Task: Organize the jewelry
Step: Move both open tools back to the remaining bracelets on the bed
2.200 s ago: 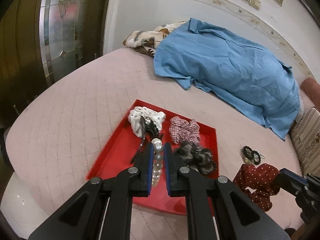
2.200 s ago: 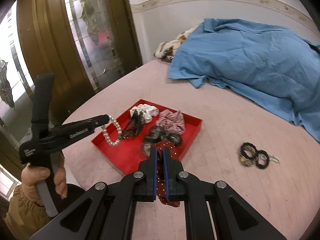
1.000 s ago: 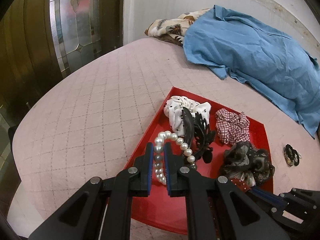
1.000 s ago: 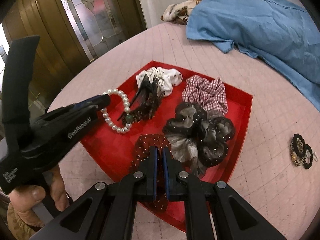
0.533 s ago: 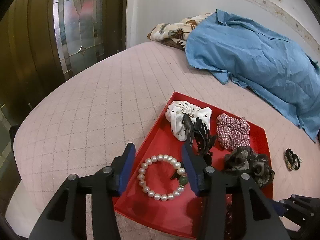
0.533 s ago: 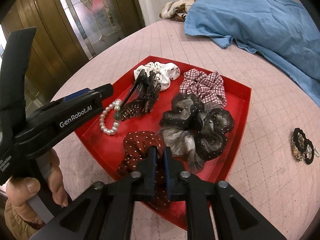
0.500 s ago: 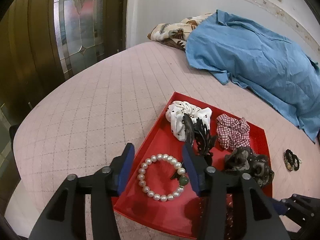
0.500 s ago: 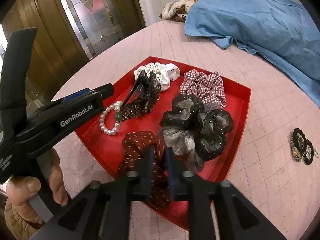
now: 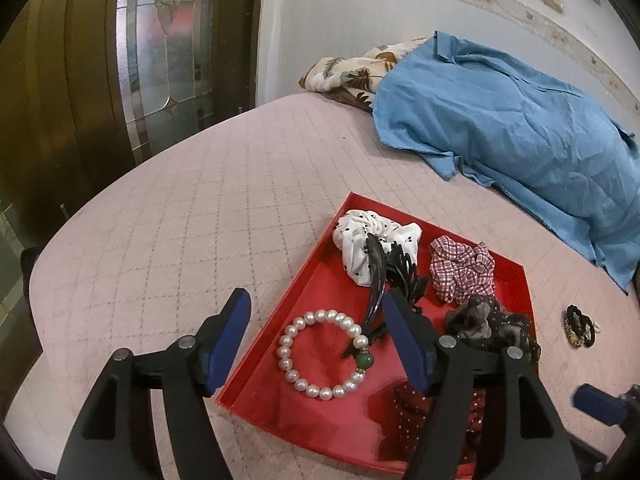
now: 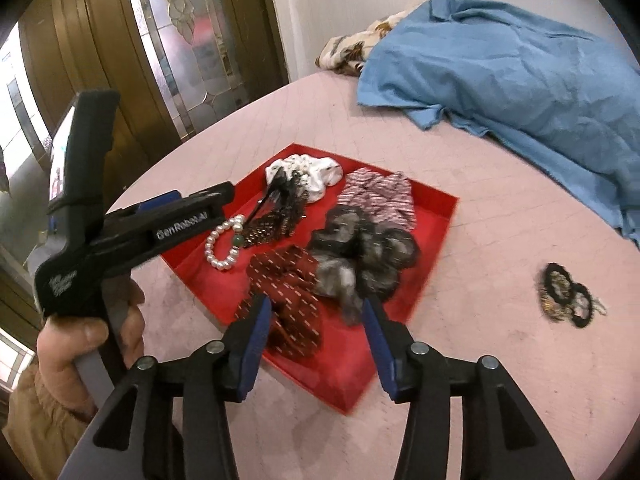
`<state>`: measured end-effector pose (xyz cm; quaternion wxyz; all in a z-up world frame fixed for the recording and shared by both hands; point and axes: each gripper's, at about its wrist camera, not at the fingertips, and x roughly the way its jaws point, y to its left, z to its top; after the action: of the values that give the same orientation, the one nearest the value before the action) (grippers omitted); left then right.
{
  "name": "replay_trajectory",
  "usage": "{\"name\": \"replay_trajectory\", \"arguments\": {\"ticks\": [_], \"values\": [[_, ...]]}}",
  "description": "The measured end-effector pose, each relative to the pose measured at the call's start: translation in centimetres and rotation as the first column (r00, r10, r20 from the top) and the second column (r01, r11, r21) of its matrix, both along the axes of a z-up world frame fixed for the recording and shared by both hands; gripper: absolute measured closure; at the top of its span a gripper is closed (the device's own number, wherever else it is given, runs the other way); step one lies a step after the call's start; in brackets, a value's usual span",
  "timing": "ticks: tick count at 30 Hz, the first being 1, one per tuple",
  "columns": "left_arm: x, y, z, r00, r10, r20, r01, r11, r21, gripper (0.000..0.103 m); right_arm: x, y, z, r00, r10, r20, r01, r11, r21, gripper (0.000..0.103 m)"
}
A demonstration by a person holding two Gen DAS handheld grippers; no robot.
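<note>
Both tools are opening up and gripping nothing: left tool [image 9: 316,330] hovers over the pearl bracelet [image 9: 325,354] lying flat in the red tray [image 9: 320,276], right tool [image 10: 316,320] sits above the dark red dotted scrunchie [image 10: 288,292] at the tray's near edge.

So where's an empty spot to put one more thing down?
The pink bedspread left of the red tray is bare, and also between the tray and the blue cloth. In the tray, only red floor near the pearl bracelet is free; its far half is crowded with scrunchies.
</note>
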<state>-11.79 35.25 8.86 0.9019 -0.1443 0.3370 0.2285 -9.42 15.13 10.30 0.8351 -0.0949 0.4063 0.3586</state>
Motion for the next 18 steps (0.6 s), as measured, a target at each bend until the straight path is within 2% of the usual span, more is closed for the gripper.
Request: {"name": "replay_trajectory", "arguments": {"ticks": [3, 5, 9, 13, 18], "values": [[-0.7, 0.2, 0.2, 1.0, 0.019, 0.011, -0.019, 1.0, -0.014, 0.035, -0.4, -2.6, 0.0, 1.0, -0.025, 0.017, 0.025, 1.0, -0.012, 0.042], [-1.2, 0.2, 0.4, 0.999, 0.035, 0.029, -0.034, 0.999, -0.018, 0.035, -0.3, -5.0, -0.3, 0.998, -0.058, 0.016, 0.059, 0.998, -0.029, 0.042], [-2.1, -0.5, 1.1, 0.996, 0.069, 0.057, -0.071, 0.997, 0.038, 0.035, 0.3, -10.9, -1.5, 0.986, -0.169, -0.003, 0.168, 0.984, -0.06, 0.042], [-1.9, -2.4, 1.5, 0.997, 0.067, 0.049, -0.072, 0.99, 0.119, 0.035, 1.3, -17.4, -2.1, 0.95, -0.31, -0.043, 0.307, 0.95, -0.058, 0.042], [-2.0, -5.5, 3.0, 0.999, -0.03, 0.022, 0.028, 0.995, 0.097, 0.035, 1.9, -23.4, -2.1, 0.899, -0.432, -0.077, 0.431, 0.902, -0.027, 0.041]]}}
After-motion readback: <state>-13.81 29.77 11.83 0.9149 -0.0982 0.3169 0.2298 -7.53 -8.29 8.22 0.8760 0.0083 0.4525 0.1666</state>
